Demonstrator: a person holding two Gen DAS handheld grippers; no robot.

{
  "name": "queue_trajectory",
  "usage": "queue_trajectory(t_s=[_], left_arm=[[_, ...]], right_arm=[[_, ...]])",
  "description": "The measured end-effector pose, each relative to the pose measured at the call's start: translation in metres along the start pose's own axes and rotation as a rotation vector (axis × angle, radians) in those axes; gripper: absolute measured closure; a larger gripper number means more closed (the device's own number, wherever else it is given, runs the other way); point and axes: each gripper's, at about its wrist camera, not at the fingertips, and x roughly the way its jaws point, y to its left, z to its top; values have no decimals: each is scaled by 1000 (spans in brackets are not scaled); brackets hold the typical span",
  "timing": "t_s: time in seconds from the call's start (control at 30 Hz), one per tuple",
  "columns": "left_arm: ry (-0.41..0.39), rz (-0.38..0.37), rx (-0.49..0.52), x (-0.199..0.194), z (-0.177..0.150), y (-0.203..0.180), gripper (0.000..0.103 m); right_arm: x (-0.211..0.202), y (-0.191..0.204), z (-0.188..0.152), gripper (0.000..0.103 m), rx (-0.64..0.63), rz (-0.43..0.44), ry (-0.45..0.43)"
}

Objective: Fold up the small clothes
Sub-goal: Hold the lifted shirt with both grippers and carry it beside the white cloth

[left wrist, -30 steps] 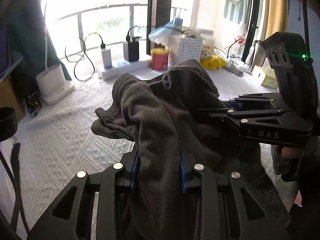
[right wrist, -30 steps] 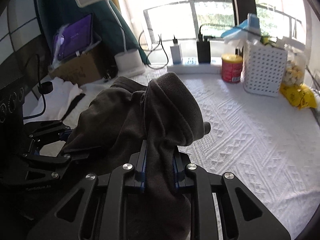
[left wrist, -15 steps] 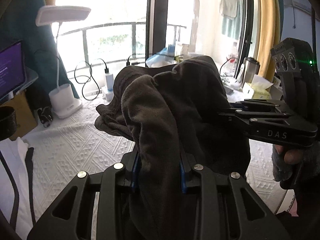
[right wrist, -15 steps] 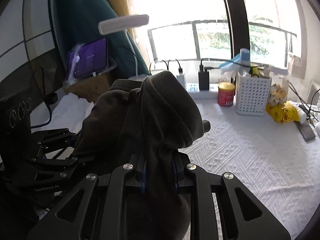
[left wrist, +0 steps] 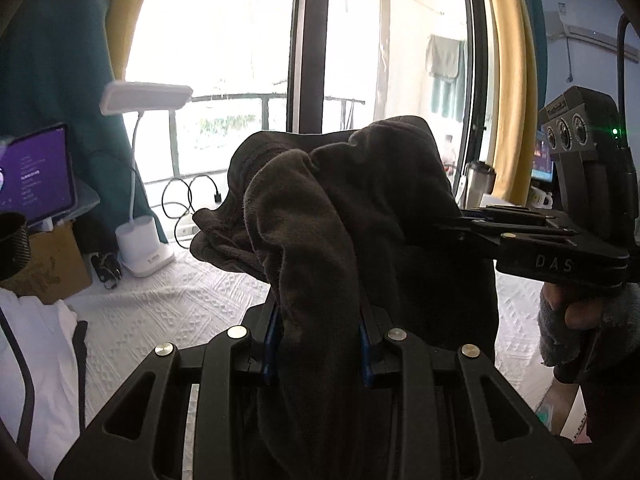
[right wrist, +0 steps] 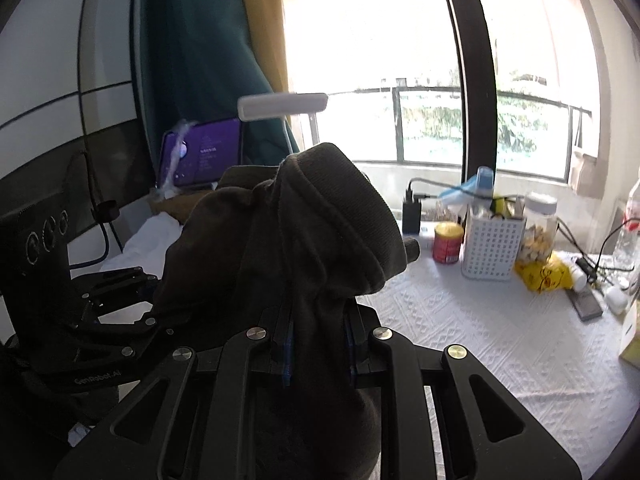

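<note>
A dark grey-brown fleece garment [left wrist: 360, 216] hangs bunched in the air above the table, held by both grippers. My left gripper [left wrist: 318, 344] is shut on one part of it, cloth spilling over and hiding the fingertips. My right gripper [right wrist: 318, 344] is shut on another part of the same garment [right wrist: 304, 248], with a ribbed hem folded over the top. In the left wrist view the right gripper [left wrist: 476, 226] comes in from the right and enters the cloth. In the right wrist view the left gripper [right wrist: 148, 312] sits low at the left against the cloth.
A white textured tablecloth [right wrist: 500, 340] covers the table. At the back stand a white basket [right wrist: 492, 248], a red can [right wrist: 448, 242], a jar, a yellow bag [right wrist: 544, 276], chargers, a white desk lamp [left wrist: 144, 240] and a tablet [left wrist: 36, 172]. White clothing [left wrist: 36, 344] lies at the left.
Both grippers have risen with the garment and tilted upward, so the table has dropped lower in both views. The grips have not changed.
</note>
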Motion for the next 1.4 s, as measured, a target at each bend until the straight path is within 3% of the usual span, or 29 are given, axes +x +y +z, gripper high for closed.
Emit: queue_trajectory(t_s=[0.53, 0.83, 1.4], left_arm=[[-136, 40, 35, -39, 16, 13, 74], [-186, 61, 15, -57, 19, 29, 75], [-256, 200, 14, -124, 5, 80, 75]], right_arm=[[-33, 30, 33, 83, -79, -4, -134], [-32, 57, 51, 83, -142, 14, -151], [-20, 139, 72, 83, -269, 145, -197]])
